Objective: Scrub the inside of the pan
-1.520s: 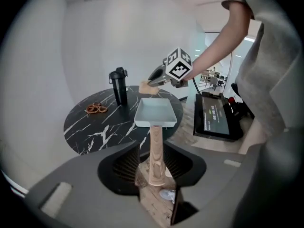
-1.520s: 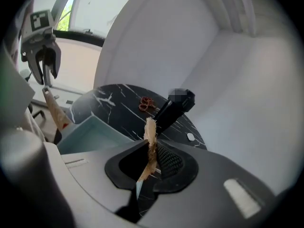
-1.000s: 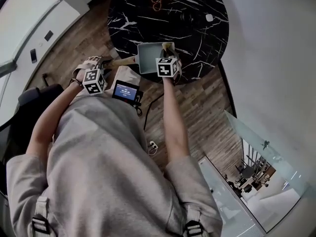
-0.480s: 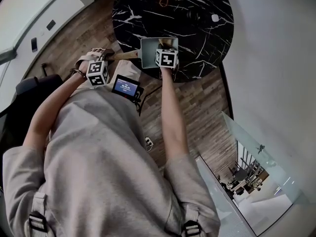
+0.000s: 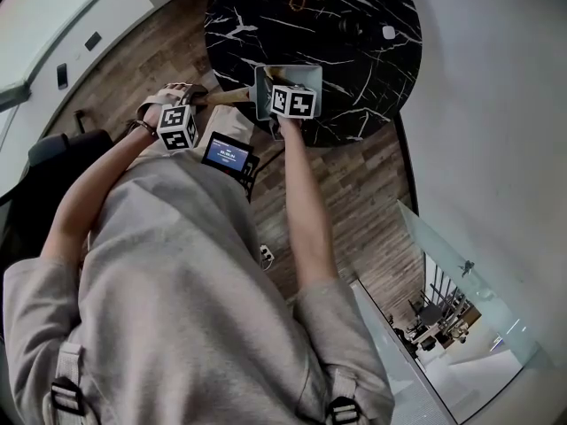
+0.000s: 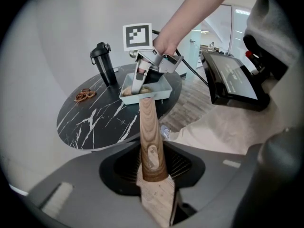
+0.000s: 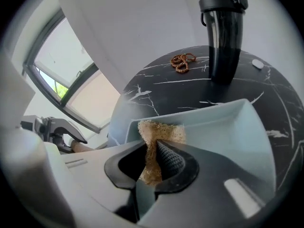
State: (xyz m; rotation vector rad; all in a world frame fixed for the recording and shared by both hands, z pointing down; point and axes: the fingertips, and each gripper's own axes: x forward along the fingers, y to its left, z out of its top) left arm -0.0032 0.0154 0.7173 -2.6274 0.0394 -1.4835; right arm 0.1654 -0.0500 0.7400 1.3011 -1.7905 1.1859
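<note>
left claw (image 6: 153,177): jaws just been closing, clenched on wooden handle (image 6: 147,122) | right claw (image 7: 153,161): pinching tan fibrous scourer (image 7: 161,131), its tip in the handle-side corner of pale-blue square pan (image 7: 223,127) | pan: near edge of black marble worktop (image 7: 156,87) | head view: marker cube (image 5: 292,102) covers scourer; right gripper view shows it

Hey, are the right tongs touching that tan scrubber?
Touching. The right gripper view shows the right tongs closed on the scrubber, its fibres squeezed between them.
</note>
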